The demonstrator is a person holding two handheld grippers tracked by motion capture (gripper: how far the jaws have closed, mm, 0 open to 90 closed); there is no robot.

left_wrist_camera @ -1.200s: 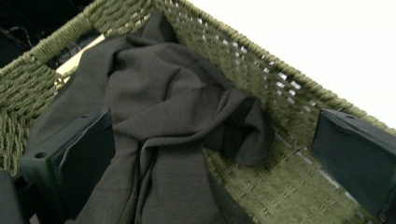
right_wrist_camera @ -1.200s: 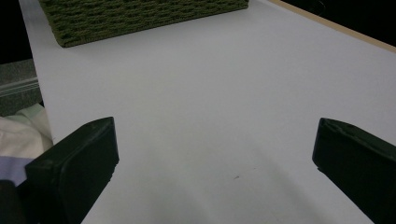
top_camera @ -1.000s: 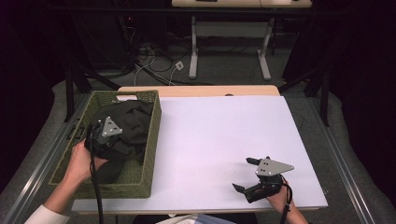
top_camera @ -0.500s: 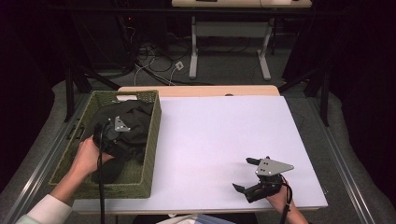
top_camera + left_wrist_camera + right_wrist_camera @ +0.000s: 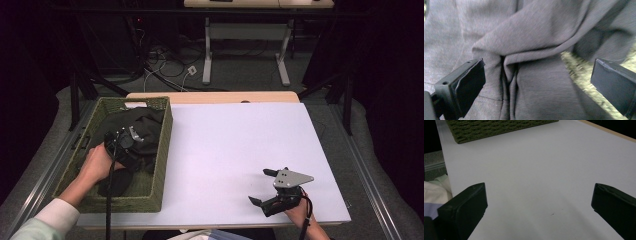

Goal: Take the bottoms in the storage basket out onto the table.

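Dipping my left gripper [image 5: 534, 82] deeper into the basket [image 5: 162, 165], jaws wide astride a fold of cloth [image 5: 536, 50]; next, I close and lift; right gripper [image 5: 272, 192] idles open.

We hold the left gripper [image 5: 131, 140] inside the basket [image 5: 161, 165], jaws spread wide and pointed downward, left hand [image 5: 97, 164] behind it. We rest the right gripper [image 5: 267, 189] well to the basket's right, jaws wide apart, aimed toward the basket.

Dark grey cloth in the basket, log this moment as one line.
left gripper open over dark grey cloth | green woven basket holds cloth | right gripper open, on white table
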